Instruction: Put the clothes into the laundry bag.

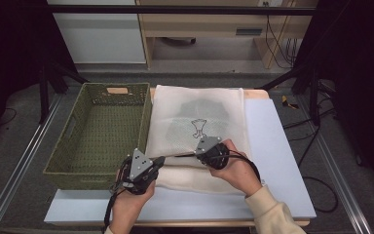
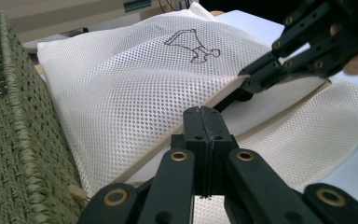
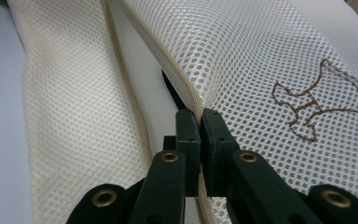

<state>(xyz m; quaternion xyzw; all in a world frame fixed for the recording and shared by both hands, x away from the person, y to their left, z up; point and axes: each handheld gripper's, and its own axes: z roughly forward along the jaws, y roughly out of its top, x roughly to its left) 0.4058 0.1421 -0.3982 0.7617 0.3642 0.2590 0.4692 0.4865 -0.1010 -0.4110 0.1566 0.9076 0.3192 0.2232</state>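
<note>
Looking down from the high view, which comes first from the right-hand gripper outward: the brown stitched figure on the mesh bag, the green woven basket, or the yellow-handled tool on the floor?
From the right gripper, nearest first:
1. Brown stitched figure, just beyond it on the white mesh bag, whose zip edge the gripper pinches.
2. Green woven basket, off to the left beside the bag.
3. Yellow-handled tool, on the floor at the far right, past the table's corner.

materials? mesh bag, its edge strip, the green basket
Bag: white open mesh, likely synthetic netting; regular round holes, limp drape, brown stitched figure on it.
Edge strip: beige woven tape, probably a zipper band; smooth and denser than the mesh. Teeth not clear.
Basket: matte green woven cord or paper rope, by the coarse braided rim and walls; exact fibre can't be told.
</note>
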